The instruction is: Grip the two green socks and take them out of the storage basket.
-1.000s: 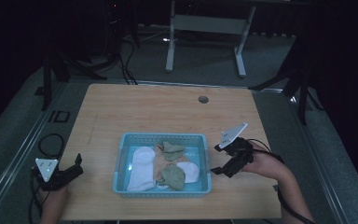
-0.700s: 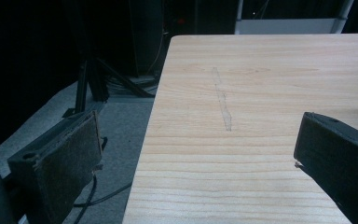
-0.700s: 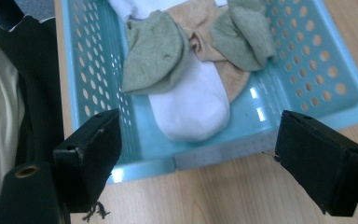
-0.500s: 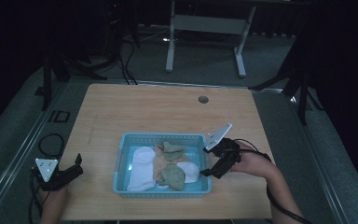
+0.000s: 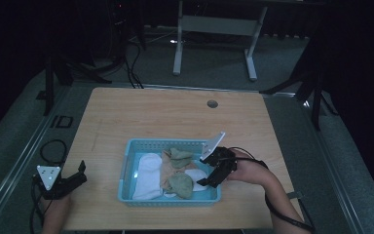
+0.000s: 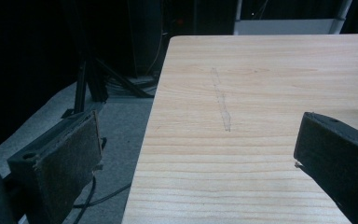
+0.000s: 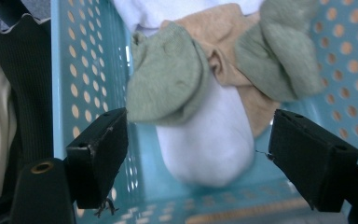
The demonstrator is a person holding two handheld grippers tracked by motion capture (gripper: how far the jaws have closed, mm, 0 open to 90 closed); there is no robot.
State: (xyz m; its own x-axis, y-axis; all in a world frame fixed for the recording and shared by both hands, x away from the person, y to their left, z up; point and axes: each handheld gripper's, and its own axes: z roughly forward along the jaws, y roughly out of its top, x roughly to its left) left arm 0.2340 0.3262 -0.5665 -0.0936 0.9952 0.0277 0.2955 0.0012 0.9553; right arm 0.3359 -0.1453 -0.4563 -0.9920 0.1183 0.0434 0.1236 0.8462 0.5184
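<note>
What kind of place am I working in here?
Probably a recording lab or studio, not a home: a bare wooden table on grey carpet, dark stands and cables around it, a blue basket of socks and both grippers open.

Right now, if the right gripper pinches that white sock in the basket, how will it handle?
The white sock looks soft and creased, so it should likely droop from the jaws. It seems light. A green sock and a tan one overlap it in the blue basket, so they might drag along.
</note>
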